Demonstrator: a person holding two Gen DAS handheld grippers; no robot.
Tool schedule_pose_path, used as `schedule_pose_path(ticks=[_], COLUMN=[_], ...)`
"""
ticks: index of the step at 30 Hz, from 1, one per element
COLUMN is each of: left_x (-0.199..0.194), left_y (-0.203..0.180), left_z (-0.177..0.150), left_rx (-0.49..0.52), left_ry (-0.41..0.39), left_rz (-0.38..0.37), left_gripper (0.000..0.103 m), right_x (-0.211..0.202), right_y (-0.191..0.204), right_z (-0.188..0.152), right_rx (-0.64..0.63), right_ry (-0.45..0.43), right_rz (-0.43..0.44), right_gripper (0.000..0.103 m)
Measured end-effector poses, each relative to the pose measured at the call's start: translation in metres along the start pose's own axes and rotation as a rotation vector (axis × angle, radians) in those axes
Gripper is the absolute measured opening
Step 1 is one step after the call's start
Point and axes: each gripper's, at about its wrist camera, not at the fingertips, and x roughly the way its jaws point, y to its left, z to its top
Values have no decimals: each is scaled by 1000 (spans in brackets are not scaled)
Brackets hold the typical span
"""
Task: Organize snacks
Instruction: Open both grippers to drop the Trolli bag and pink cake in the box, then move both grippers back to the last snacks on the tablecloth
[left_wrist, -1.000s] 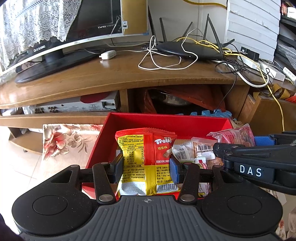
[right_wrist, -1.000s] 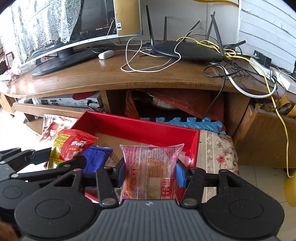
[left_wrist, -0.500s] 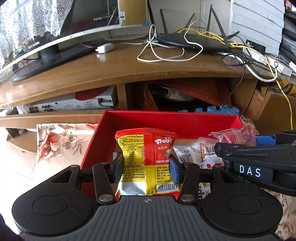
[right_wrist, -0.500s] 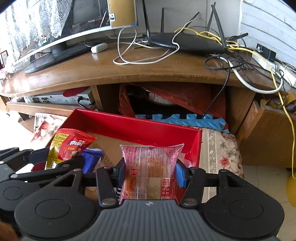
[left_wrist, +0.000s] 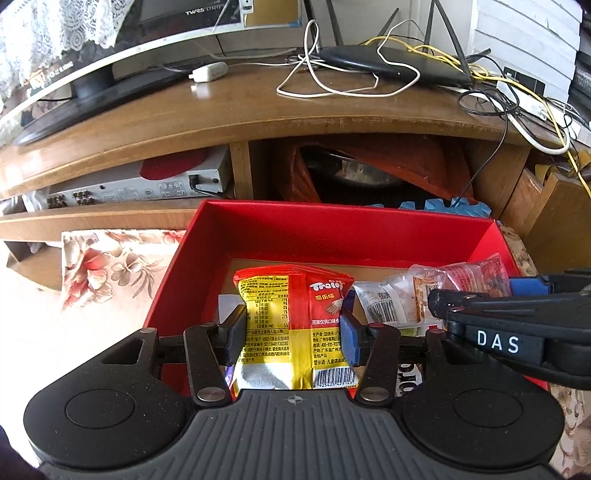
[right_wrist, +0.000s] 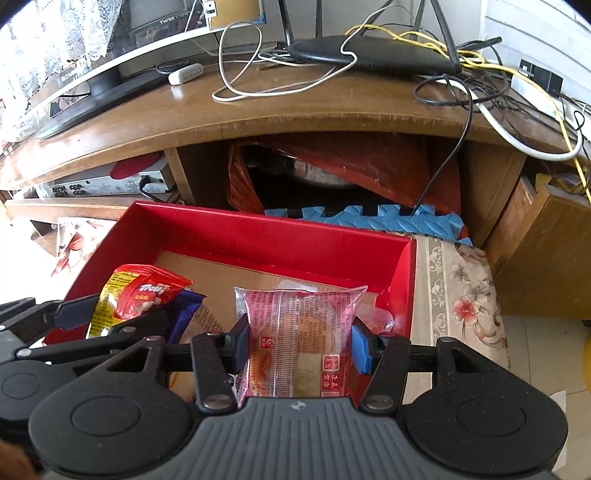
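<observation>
My left gripper is shut on a red and yellow Trolli candy packet, held over the open red box. My right gripper is shut on a pink cake packet, held over the right part of the same red box. The Trolli packet and the left gripper also show in the right wrist view. The right gripper shows at the right of the left wrist view, with the pink packet. A few clear-wrapped snacks lie in the box.
A wooden TV stand rises behind the box, with a monitor, router and tangled cables on top. A floral cloth lies under the box. Blue foam mat and a red bag sit beneath the stand.
Both grippers have tilted down and moved lower over the red box, each still holding its packet. More of the box's inside shows now.
</observation>
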Motion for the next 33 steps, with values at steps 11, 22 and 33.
schedule_pose_path(ticks=[11,22,33], left_x=[-12,-43,-76], left_y=[5,7,20], left_z=[5,-7,-49], left_rx=[-18,-20,-41], left_ry=[-25,-42,0], left_rz=[-15,-65,-74], left_gripper=[76,82,84], right_x=[-8,-39,-79], right_y=[-6,-7,7], right_z=[2,-13,-62], right_rx=[16,20,27], right_ry=[-22,-37,21], right_rz=[-11,2,27], right_gripper=[54,56,56])
